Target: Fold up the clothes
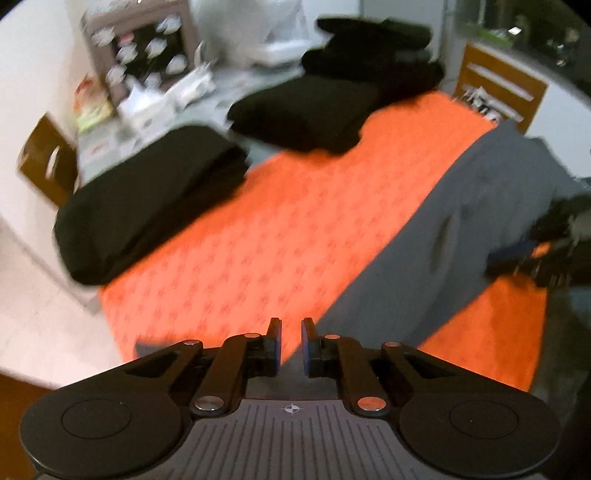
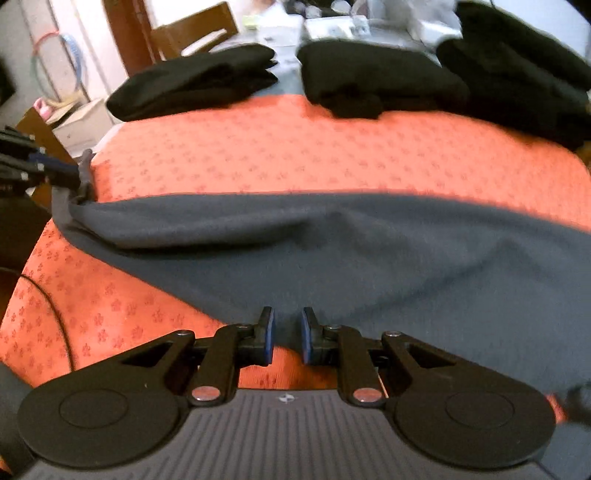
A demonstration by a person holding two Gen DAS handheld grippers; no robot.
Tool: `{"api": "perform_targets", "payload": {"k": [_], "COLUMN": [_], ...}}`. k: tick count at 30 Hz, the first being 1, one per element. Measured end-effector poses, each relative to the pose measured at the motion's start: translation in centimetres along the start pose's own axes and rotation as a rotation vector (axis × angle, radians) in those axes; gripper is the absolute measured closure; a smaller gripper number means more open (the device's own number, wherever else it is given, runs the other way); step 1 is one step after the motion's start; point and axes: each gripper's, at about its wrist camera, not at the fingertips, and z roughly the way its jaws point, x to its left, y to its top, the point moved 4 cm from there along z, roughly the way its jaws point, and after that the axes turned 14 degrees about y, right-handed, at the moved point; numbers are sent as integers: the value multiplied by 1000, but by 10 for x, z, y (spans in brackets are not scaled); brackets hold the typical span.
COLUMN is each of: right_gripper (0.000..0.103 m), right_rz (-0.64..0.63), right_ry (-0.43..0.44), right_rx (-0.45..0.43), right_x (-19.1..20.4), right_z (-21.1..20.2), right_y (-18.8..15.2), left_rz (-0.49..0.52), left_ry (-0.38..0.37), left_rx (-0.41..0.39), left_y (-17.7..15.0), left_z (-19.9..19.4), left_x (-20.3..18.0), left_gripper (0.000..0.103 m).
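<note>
A dark grey garment (image 1: 424, 240) (image 2: 332, 251) lies stretched in a long band across the orange patterned cover (image 1: 240, 251) (image 2: 295, 147). My left gripper (image 1: 291, 343) is shut on one end of it; in the right wrist view that gripper (image 2: 55, 171) pinches the bunched corner, lifted slightly at the cover's left edge. My right gripper (image 2: 287, 336) has its pads nearly together on the garment's near edge, with grey cloth between the tips. In the left wrist view it (image 1: 517, 258) shows blurred at the garment's far right side.
Three piles of folded black clothes (image 1: 147, 199) (image 1: 306, 110) (image 1: 380, 48) line the cover's far edge. Behind them are boxes and white clutter (image 1: 147, 74), a wooden chair (image 2: 195, 33) and a wooden drawer unit (image 1: 498, 85). Pale floor (image 1: 48, 332) lies past the left edge.
</note>
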Motion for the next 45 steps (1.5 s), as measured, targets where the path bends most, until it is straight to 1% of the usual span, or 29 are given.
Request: {"api": "perform_targets", "payload": {"k": [3, 6, 8, 10, 15, 17, 20, 23, 24, 25, 26, 27, 29, 30, 35, 38, 39, 42, 45], "right_gripper": [85, 85, 85, 85, 84, 84, 84, 84, 84, 84, 84, 84, 84, 84, 84, 84, 84, 84, 84], "right_rz": [-49, -41, -34, -41, -35, -34, -41, -41, -39, -37, -37, -36, -37, -37, -39, -40, -40, -45, -47], "right_ry": [-21, -20, -16, -19, -21, -22, -27, -28, -27, -27, -26, -26, -25, -25, -25, -25, -25, -27, -27], "right_rx": [-11, -22, -26, -29, -45, -50, -55, -60, -62, -63, -64, -64, -65, -65, -66, -67, -67, -67, -67], "right_x": [6, 5, 5, 6, 6, 7, 7, 8, 8, 7, 7, 7, 7, 7, 7, 8, 8, 9, 9], "right_z": [0, -1, -2, -3, -5, -5, -5, -5, -5, -5, -5, -5, -5, -5, -5, -4, -4, -4, -4], "right_y": [-6, -5, -4, -4, -5, -5, -6, -6, -6, -6, -6, -6, -6, -6, -6, -6, -6, -6, -6], "left_rz": [69, 188, 255, 301, 356, 365, 349, 330, 333, 345, 362, 390, 426, 415, 288, 175, 155, 159, 198], "left_ry": [-72, -135, -161, -182, -210, -214, -229, -243, -249, -257, -257, -241, -212, -202, -134, -94, -83, -64, -37], "left_rx": [-46, -72, -68, -57, -29, -16, -11, -16, -27, -41, -57, -79, -119, -131, -172, -157, -148, -107, -82], "left_y": [16, 26, 29, 29, 26, 23, 20, 19, 17, 15, 13, 11, 8, 9, 25, 42, 45, 48, 48], "left_z": [7, 22, 31, 38, 51, 56, 61, 62, 61, 59, 57, 54, 49, 47, 44, 55, 60, 77, 91], "left_x": [-21, -51, -67, -78, -87, -87, -86, -86, -87, -89, -91, -95, -98, -97, -74, -54, -50, -51, -59], "left_gripper": [89, 89, 88, 82, 71, 68, 66, 67, 71, 77, 90, 98, 99, 99, 100, 100, 100, 100, 99]}}
